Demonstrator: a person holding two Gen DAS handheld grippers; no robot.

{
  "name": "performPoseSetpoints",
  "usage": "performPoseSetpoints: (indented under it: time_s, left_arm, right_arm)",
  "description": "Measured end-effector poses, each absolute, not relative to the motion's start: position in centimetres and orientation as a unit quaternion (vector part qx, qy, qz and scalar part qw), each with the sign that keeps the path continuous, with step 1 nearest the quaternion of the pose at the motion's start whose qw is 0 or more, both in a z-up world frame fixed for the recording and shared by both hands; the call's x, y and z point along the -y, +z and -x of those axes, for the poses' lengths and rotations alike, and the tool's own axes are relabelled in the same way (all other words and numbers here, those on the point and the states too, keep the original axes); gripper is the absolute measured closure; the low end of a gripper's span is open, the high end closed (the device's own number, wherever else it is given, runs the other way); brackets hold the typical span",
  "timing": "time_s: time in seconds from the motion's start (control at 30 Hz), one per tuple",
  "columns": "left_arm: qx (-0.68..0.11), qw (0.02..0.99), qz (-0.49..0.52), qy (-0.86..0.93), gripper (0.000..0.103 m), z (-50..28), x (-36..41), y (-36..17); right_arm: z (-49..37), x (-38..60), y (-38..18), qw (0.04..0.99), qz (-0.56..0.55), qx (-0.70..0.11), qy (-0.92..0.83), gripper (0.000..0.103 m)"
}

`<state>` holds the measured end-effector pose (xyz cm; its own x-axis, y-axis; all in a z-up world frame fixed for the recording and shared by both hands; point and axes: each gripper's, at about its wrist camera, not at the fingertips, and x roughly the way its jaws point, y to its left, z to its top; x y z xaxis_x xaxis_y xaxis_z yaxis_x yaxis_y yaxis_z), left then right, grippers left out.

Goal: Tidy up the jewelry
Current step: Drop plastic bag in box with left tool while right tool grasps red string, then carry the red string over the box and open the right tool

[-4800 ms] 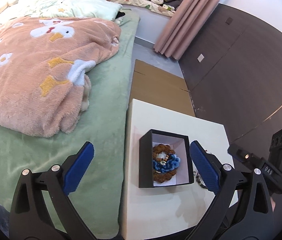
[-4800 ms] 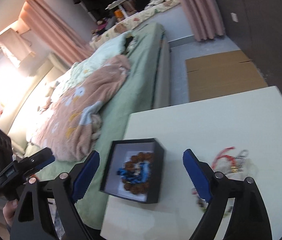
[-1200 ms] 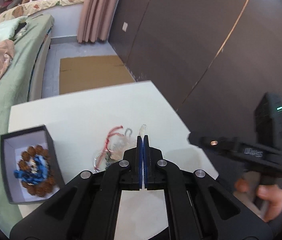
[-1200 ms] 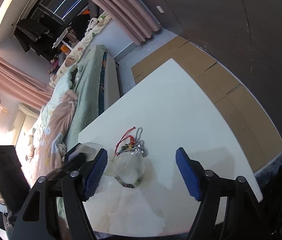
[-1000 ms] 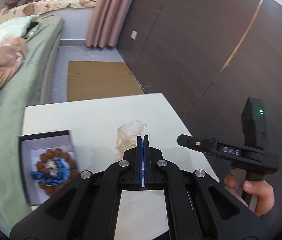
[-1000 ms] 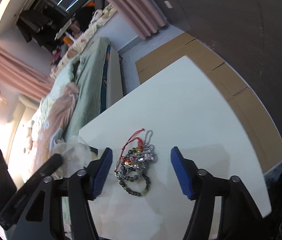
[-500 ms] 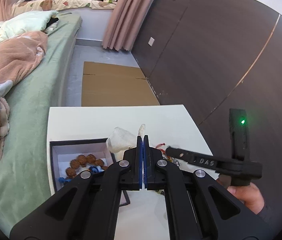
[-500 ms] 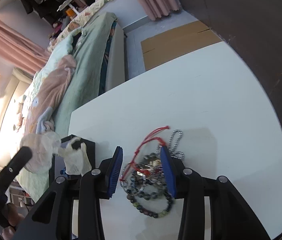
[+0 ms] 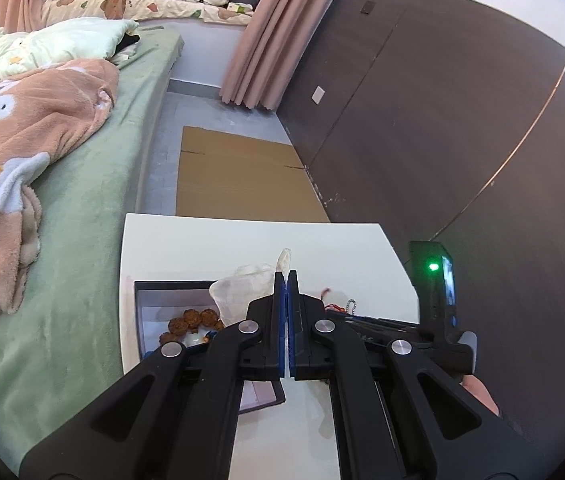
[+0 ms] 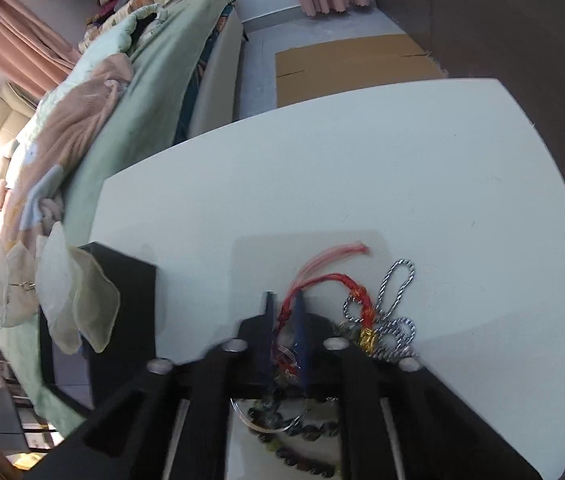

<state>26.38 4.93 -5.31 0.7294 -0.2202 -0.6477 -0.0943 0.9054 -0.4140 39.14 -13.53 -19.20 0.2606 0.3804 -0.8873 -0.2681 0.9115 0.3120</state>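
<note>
My left gripper (image 9: 287, 276) is shut on a clear plastic bag (image 9: 240, 286) and holds it over the black jewelry box (image 9: 150, 292), where a brown bead bracelet (image 9: 188, 320) lies. The bag (image 10: 76, 296) hangs beside the box (image 10: 122, 280) in the right wrist view. My right gripper (image 10: 284, 300) has its jaws nearly closed around a red cord bracelet (image 10: 322, 280) in a jewelry pile with a silver chain (image 10: 396, 292) and dark bead bracelets (image 10: 302, 432) on the white table (image 10: 362, 160).
A bed with a green sheet (image 9: 94, 208) and pink blanket (image 9: 22, 128) lies left of the table. Flat cardboard (image 9: 238, 180) lies on the floor beyond it. A dark panelled wall (image 9: 442, 120) runs along the right.
My left gripper has carried the bag left, over the box. My right gripper has dropped onto the jewelry pile and closed from wide open to nearly shut around the red cord.
</note>
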Motion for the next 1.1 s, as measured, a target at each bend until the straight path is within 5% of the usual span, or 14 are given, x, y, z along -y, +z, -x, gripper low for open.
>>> performPoseSetpoints:
  time_s: [0.37, 0.47, 1.1]
  left_arm:
    - [-0.354, 0.903, 0.244, -0.02, 0.096, -24.3, -7.0, -5.0]
    - [-0.367, 0.893, 0.262, -0.008, 0.026, -24.2, -8.0, -5.7]
    - [-0.332, 0.897, 0.288, 0.045, 0.022, -21.9, -12.8, -5.0]
  right_arm:
    - [-35.9, 15.5, -12.1, 0.832, -0.106, -0.481, 0.255, 0.098]
    - [-34.8, 15.3, -10.3, 0.835, -0.123, -0.462, 0.273, 0.098]
    - [-30.8, 13.3, -3.4, 0.837, -0.161, -0.372, 0.367, 0.098]
